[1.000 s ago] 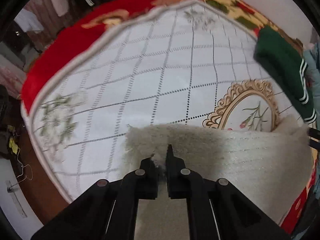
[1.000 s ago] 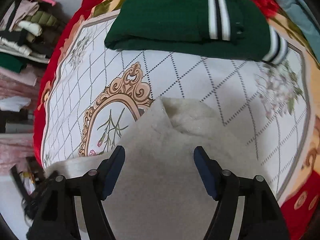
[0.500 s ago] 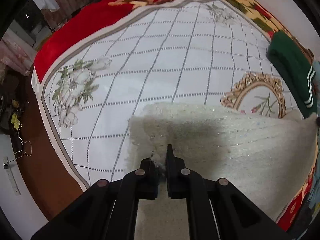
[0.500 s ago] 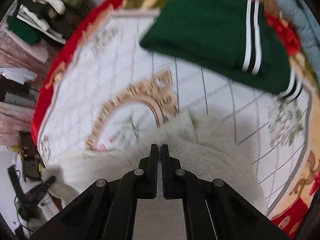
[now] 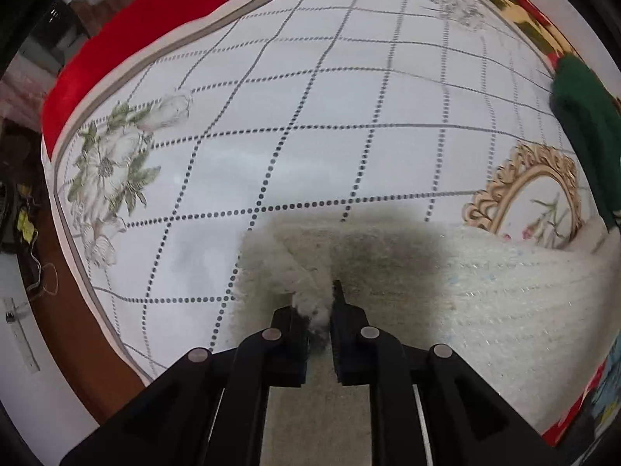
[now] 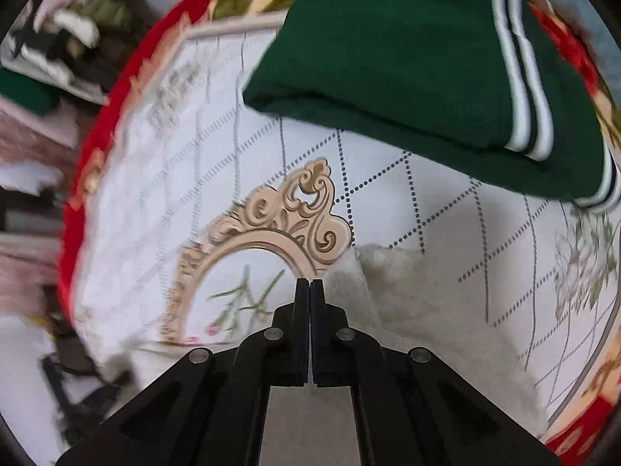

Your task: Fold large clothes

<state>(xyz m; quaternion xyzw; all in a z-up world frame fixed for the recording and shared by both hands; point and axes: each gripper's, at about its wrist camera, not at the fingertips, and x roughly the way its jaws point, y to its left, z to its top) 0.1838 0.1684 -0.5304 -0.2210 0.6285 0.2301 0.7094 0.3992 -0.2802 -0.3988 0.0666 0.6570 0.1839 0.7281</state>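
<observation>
A cream fleece garment lies folded on the white checked bed sheet. My left gripper points down at the garment's left corner. Its jaws are opening, and a fluffy tuft still fills the narrow gap and touches both pads. In the right wrist view my right gripper is shut with nothing seen between its fingers. It hangs over the sheet's gold ornamental frame, just left of the cream garment's edge. A folded green garment with white stripes lies beyond.
The green garment sits at the bed's right side in the left view. A red blanket border rims the sheet, with brown floor below it. Piled clothes lie past the bed at the upper left.
My right gripper went from wide open to shut and swung left off the cream garment. My left gripper sank toward the bed and its jaws parted slightly around the tuft.
</observation>
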